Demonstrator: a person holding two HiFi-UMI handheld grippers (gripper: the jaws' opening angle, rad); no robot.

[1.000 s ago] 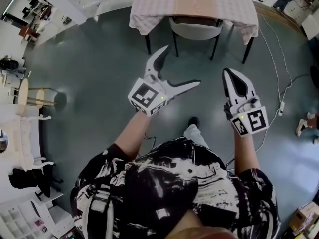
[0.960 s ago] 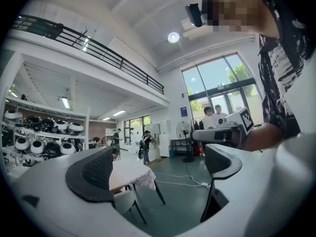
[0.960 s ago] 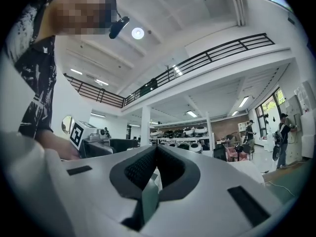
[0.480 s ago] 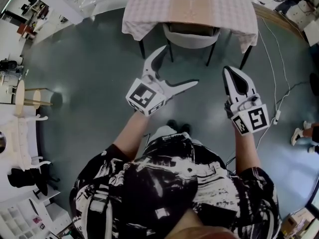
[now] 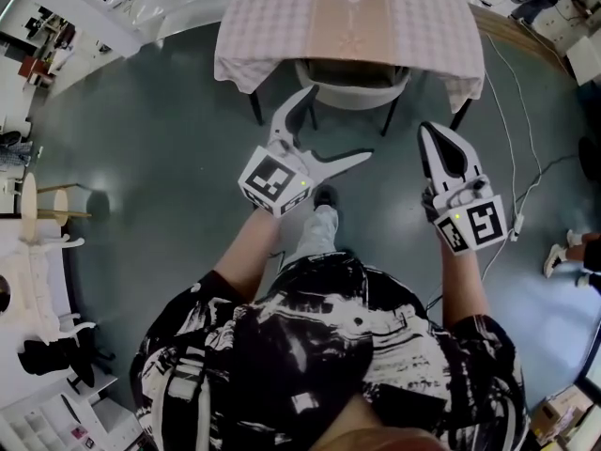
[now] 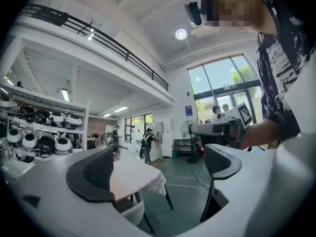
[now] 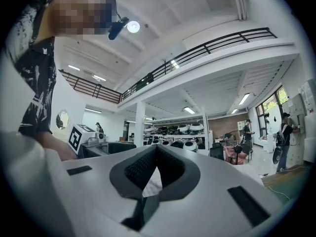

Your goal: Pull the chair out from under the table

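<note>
A grey chair (image 5: 351, 80) stands tucked under a table (image 5: 282, 22) with a checked cloth, at the top of the head view. My left gripper (image 5: 340, 123) is open and held in the air short of the chair, its jaws spread wide with nothing between them. In the left gripper view the table (image 6: 138, 176) and the chair's seat (image 6: 130, 212) show between the open fingers. My right gripper (image 5: 436, 135) is shut and empty, to the right of the left one, and points toward the table's right side.
Grey floor lies all round. A white cable (image 5: 518, 148) runs along the floor at the right. Black table legs (image 5: 459, 114) flank the chair. Shelves and white furniture (image 5: 38, 252) line the left edge. A person's shoe (image 5: 556, 256) shows at the far right.
The table and chair have come nearer in the head view as the person stepped forward. Both grippers keep the same pose, left open and right shut.
</note>
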